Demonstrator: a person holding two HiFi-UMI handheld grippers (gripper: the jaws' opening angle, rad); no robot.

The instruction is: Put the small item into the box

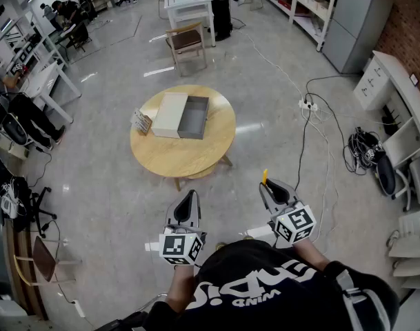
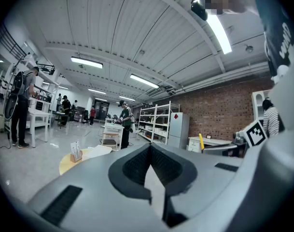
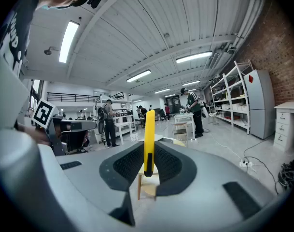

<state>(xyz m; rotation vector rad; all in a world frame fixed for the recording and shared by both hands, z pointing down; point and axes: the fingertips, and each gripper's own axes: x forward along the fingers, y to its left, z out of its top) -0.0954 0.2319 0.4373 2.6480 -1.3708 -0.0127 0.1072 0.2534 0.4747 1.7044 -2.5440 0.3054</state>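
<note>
An open grey box (image 1: 194,116) lies on the round wooden table (image 1: 184,154), its cream lid (image 1: 170,114) folded out to the left. Both grippers are held well short of the table, above the floor near my body. My right gripper (image 1: 268,185) is shut on a slim yellow item (image 3: 148,140) that sticks up from between its jaws, its tip (image 1: 264,176) showing in the head view. My left gripper (image 1: 189,200) is shut with nothing in it; in its own view the jaws (image 2: 150,164) meet.
A small card stand (image 1: 141,121) sits at the table's left edge. A wooden chair (image 1: 186,42) and a white desk (image 1: 190,5) stand beyond the table. Cables and a power strip (image 1: 307,105) trail across the floor to the right. People work at desks on the left.
</note>
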